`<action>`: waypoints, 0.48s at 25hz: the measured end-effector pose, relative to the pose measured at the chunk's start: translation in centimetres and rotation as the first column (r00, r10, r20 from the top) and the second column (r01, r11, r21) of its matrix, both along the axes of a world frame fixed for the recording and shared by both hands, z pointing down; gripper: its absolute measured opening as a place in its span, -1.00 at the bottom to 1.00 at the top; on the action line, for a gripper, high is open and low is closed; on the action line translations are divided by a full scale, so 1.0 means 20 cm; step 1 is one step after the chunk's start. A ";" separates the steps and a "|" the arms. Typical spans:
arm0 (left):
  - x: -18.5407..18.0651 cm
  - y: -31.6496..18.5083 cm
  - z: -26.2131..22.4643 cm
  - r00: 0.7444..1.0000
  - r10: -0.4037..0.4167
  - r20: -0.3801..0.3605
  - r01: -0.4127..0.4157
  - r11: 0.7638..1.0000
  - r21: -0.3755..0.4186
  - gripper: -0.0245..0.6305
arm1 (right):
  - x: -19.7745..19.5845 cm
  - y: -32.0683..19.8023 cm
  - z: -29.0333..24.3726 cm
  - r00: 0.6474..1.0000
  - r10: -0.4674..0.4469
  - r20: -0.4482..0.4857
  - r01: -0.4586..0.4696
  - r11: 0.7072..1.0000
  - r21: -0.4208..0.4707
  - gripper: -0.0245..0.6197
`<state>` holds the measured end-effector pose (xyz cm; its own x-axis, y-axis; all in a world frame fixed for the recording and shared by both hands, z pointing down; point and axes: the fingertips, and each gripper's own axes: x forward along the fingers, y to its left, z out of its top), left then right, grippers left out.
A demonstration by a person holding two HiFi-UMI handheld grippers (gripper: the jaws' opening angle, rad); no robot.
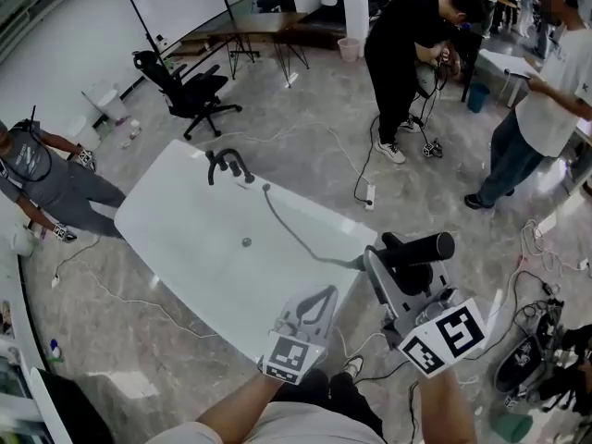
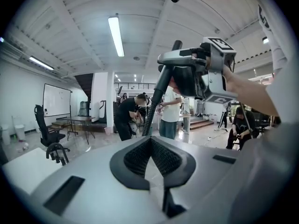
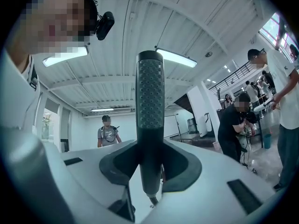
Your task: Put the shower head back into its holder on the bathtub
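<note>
The right gripper (image 3: 149, 164) clamps the shower head (image 3: 149, 92), the left gripper (image 2: 150, 143) is closed on nothing, and the holder (image 1: 228, 165) across the bathtub (image 1: 162, 239) stands unfilled.

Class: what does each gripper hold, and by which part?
Right gripper clamps the dark cylindrical shower head near its hose end; left gripper holds nothing.
</note>
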<state>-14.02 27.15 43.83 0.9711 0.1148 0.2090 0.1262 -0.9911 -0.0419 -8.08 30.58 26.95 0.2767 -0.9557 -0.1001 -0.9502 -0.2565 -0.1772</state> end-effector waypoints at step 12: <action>0.13 0.03 -0.07 0.996 -0.093 -0.013 0.094 0.995 0.022 -0.91 | 0.16 0.00 0.06 0.997 -0.074 0.002 0.074 0.997 -0.011 -0.51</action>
